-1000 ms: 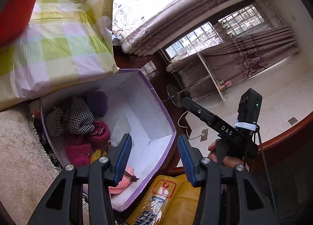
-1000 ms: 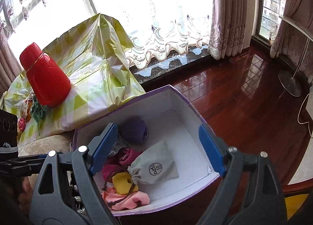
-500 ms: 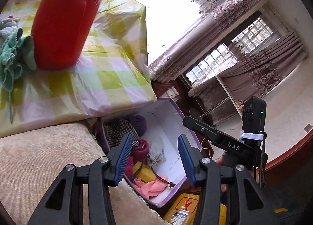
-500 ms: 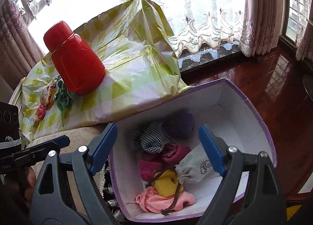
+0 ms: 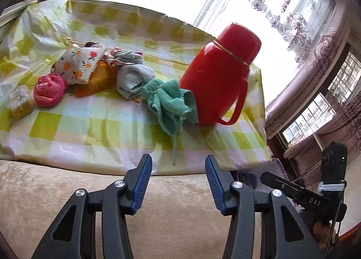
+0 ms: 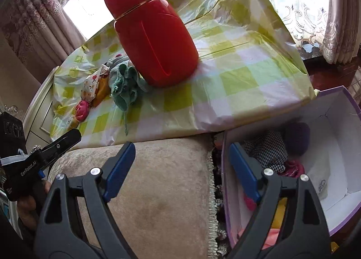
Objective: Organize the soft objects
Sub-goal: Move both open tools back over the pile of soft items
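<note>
Both grippers are standing open and empty. The left gripper point(image 5: 178, 182) is holding its jaws partly apart; the right gripper point(image 6: 180, 171) is holding its jaws wider. Nothing is lying between either pair of pads.

The soft objects not yet sorted are lying in a cluster on the checked tablecloth point(image 5: 101, 128), beyond the beige cushion point(image 5: 158, 209). The green cloth point(image 5: 169, 101) is lying nearest, ahead of the left gripper and slightly above its centre line, touching the base of the red flask point(image 5: 221, 78). Its loose thread is trailing toward the left jaws. The left gripper appears to be the nearer one.

The box point(image 6: 334, 105) is sitting to the right of the right gripper, already containing a checked cloth point(image 6: 268, 148) and other items.

Legible writing: "DAS" on the right tool as seen from the left wrist; "GenRoboAI", probably, on the left tool.
</note>
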Available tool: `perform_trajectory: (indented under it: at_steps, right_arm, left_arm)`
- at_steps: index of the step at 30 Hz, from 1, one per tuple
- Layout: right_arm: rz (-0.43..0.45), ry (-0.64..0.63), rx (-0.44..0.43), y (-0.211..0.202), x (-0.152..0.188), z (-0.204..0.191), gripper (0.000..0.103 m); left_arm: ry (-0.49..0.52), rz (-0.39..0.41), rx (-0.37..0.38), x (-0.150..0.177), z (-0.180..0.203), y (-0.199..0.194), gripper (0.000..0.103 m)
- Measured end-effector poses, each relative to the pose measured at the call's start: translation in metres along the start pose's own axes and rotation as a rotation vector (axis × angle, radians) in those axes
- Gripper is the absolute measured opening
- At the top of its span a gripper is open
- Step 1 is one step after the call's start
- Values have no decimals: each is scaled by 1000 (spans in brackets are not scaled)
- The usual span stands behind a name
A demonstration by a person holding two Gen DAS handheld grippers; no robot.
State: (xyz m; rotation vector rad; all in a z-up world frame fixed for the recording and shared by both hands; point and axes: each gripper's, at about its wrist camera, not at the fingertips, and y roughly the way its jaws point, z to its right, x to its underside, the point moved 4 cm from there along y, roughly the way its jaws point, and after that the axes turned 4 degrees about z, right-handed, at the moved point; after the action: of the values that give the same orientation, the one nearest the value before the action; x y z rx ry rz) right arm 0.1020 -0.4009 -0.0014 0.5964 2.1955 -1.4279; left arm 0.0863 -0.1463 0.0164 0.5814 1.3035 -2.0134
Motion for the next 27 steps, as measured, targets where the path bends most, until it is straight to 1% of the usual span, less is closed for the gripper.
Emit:
perform_trajectory:
  at_steps: [4,6,8,11,17,23,27]
  right_arm:
    - [-28,-75,-18,20,4,-39,87]
    - [-40,-97,-41,31,6,-55,87]
    - [-56,-122,-36,41,6,-67,87]
    - [-52,-134,-20,52,3,-78,87]
    - [-65,-161,26,74,-5,-93,87]
    - [-59,-192,38,91,-14,-109,87]
    - [-34,-205,53,99,-23,-119,87]
  left_arm:
    - [-89,36,-108,-9,-53,-14,50]
    - [-135,52,-164,-13,-77,-21,50]
    - [-186,70,-206,-16,-100,-29,50]
    - [-259,88,-264,-21,-130,-33,50]
    - [-378,108,-322,-24,-171,-38,50]
    - [-405,128,-377,-38,-190,-37,51]
    - [-434,140,-404,-50,-206,-29,51]
